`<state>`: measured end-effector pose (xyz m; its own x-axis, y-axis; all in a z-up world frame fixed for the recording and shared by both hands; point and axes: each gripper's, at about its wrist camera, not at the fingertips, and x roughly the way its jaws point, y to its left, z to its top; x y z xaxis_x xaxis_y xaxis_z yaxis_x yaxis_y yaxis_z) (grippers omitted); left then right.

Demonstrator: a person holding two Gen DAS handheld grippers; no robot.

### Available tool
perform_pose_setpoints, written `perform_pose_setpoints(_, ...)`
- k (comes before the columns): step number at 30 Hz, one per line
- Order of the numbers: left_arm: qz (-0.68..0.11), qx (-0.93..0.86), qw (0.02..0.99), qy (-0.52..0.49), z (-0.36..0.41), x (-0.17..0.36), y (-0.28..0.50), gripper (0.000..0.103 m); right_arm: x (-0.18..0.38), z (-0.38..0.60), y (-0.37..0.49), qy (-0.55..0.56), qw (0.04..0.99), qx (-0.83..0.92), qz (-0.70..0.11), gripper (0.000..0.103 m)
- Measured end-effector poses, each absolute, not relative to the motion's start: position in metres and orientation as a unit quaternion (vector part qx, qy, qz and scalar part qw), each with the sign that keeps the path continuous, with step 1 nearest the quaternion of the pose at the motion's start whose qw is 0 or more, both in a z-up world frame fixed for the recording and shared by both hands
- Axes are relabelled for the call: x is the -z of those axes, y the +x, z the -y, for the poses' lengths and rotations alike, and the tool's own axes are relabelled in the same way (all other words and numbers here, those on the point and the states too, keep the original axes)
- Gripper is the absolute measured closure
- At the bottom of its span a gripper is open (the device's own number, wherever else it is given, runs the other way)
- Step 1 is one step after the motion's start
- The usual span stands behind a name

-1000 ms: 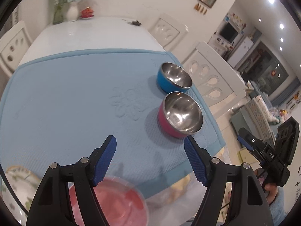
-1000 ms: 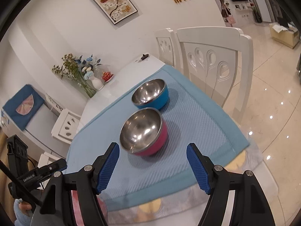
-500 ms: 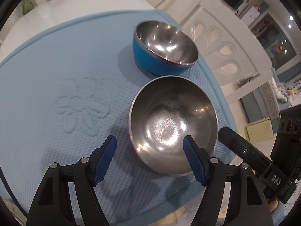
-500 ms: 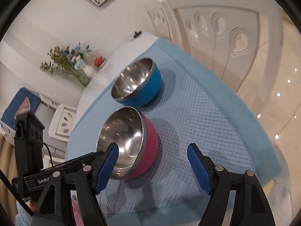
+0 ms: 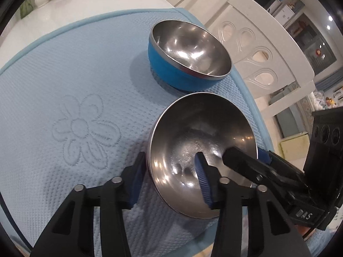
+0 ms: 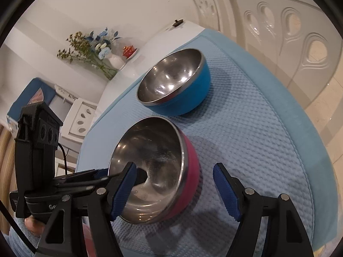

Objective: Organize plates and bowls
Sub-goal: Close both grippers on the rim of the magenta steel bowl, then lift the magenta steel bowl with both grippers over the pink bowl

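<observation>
A pink steel-lined bowl [image 6: 158, 167] sits tilted on the blue mat, with a blue steel-lined bowl [image 6: 175, 83] just behind it. My left gripper [image 5: 169, 177] straddles the pink bowl's [image 5: 201, 141] near rim, one finger inside and one outside, closed on the wall. It also shows in the right wrist view, at the bowl's left rim. My right gripper [image 6: 175, 190] is open around the pink bowl's near side, one finger by each side. The blue bowl [image 5: 188, 53] stands upright and untouched.
The blue mat [image 5: 64, 75] covers the near end of a white table [image 5: 85, 2]. White chairs [image 5: 263, 49] stand along the right edge. A vase of flowers [image 6: 96, 53] and a small red dish [image 6: 128, 49] are at the table's far end.
Both grippers have moved in to the pink bowl. My left gripper has closed on its rim, and the bowl now tilts. My right gripper stays open.
</observation>
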<state>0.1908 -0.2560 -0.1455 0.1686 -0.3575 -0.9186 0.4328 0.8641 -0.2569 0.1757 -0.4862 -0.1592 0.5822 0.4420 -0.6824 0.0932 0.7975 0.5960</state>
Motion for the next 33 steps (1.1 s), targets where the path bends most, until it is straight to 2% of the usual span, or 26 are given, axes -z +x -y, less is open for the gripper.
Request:
perform_pose_setpoints(2,-0.585,0.261,0.767,0.045,0.259,0.145,0.190,0.064,0.161,0.484,0.177,0.298,0.838,-0.102,-0.445,0.046)
perform_pose_setpoints(6,-0.575,0.263,0.773,0.052,0.262,0.140,0.186,0.066,0.161,0.481,0.178,0.285,0.843,-0.090,-0.447,0.055)
perform_pose_setpoints(18,-0.560,0.279,0.776,0.077,0.276,0.125,0.162,0.066,0.146,0.491,0.156,0.293,0.853,-0.060,-0.428,0.055)
perform_pose_setpoints(33,-0.537,0.291,0.790,0.054,0.245,0.093,0.119,0.067,0.105,0.461,0.105,0.294,0.870,-0.054,-0.393,0.055)
